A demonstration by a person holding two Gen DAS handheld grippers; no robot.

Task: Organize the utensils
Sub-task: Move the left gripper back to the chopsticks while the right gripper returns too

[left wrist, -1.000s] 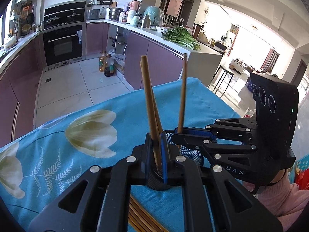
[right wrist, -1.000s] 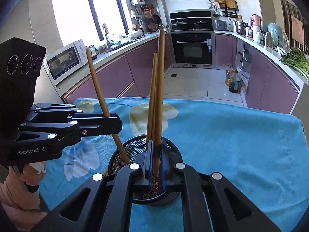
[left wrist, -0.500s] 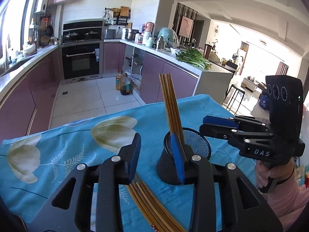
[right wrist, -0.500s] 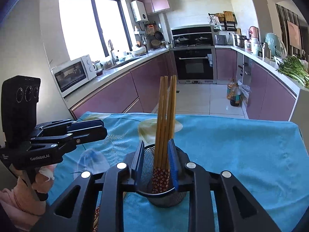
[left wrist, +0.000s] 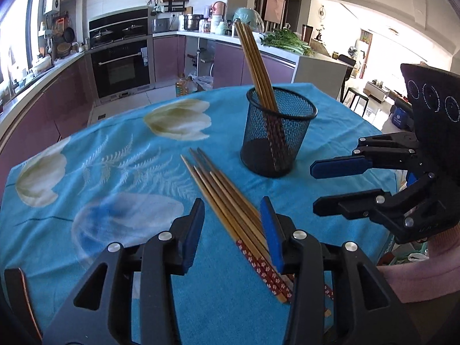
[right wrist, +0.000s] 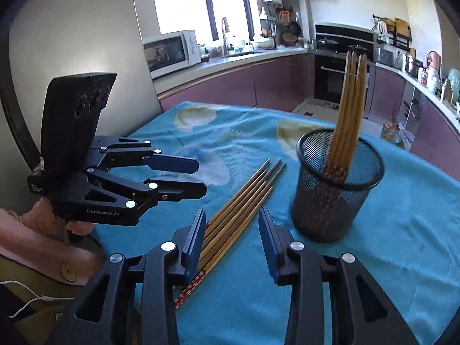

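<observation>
Left gripper (left wrist: 232, 218): fingers just opened, partly apart, empty, above loose chopsticks (left wrist: 227, 201) lying on the blue tabletop (left wrist: 115, 155). Mesh holder (left wrist: 277, 132): upright, containing leaning chopsticks (left wrist: 256, 63). Right gripper (left wrist: 330, 184): fingers just opened, partly apart, empty.

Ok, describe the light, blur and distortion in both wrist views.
Left wrist view: blown-out glare in the far room, fisheye-curved counter, sharp mesh cup. Right wrist view: overexposed window, slightly motion-blurred mesh cup, dark vignette at the corners.
</observation>
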